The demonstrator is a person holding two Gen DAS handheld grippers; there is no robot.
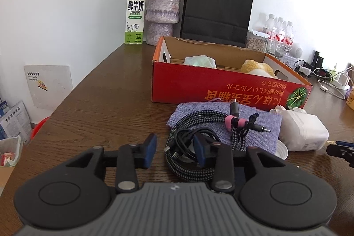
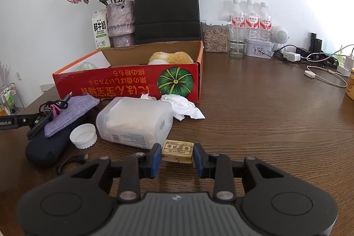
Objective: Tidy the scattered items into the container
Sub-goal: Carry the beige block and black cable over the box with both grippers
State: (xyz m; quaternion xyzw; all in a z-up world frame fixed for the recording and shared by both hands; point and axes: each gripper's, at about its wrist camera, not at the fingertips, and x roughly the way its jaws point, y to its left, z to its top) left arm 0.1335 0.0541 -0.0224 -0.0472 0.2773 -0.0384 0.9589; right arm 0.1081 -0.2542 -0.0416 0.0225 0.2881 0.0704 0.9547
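Note:
A red cardboard box (image 1: 221, 90) (image 2: 124, 83) stands open on the brown table, with a yellow plush (image 2: 170, 58) and a pale green cloth (image 1: 200, 61) inside. In front of it lie a coiled braided cable (image 1: 199, 136), a purple pouch (image 1: 254, 123) (image 2: 73, 112), a white tissue pack (image 2: 135, 123) (image 1: 303, 127), a white cap (image 2: 83, 136), crumpled tissue (image 2: 185, 108) and a small yellowish eraser (image 2: 178, 150). My left gripper (image 1: 174, 153) is open at the cable's near edge. My right gripper (image 2: 177, 159) is open with the eraser between its fingertips, not touching.
A milk carton (image 1: 135, 17), a vase of dried roses (image 1: 162, 14) and a black paper bag (image 1: 216, 8) stand behind the box. Water bottles (image 2: 250, 14), a jar, glasses, a tin and chargers with cables (image 2: 320, 74) line the back right. A dark case (image 2: 46, 147) lies under the pouch.

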